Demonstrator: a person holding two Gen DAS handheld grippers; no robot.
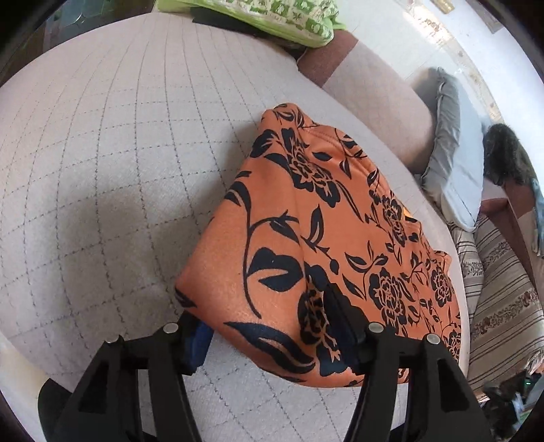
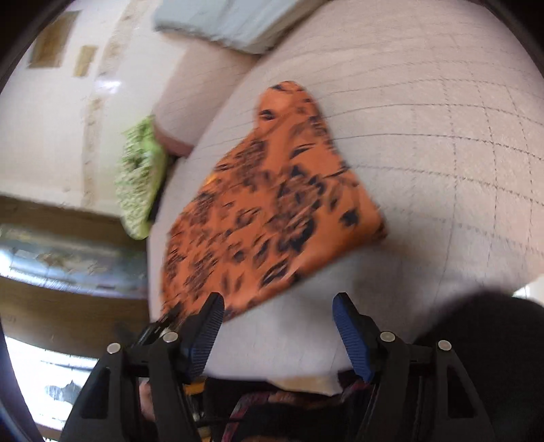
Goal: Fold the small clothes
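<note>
**Folded orange garment on the quilted cushion**

Lying flat on the pale quilted cushion (image 1: 112, 163): an orange garment (image 1: 316, 231) with black floral print, folded to a wedge, long axis running from the grippers to a narrow far tip. Soft knit, smooth face. Left gripper (image 1: 268, 326) parted, near corner between the fingers, one finger under the cloth. Right gripper (image 2: 278, 326) spread wide, empty, just short of the blurred hem.

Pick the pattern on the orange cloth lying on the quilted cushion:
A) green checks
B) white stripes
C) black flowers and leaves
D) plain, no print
C: the orange cloth is covered in black flowers and leaves, seen sharply from the left wrist as it lies on the pale quilted cushion; the green pattern belongs to a separate pillow at the far edge.
</note>
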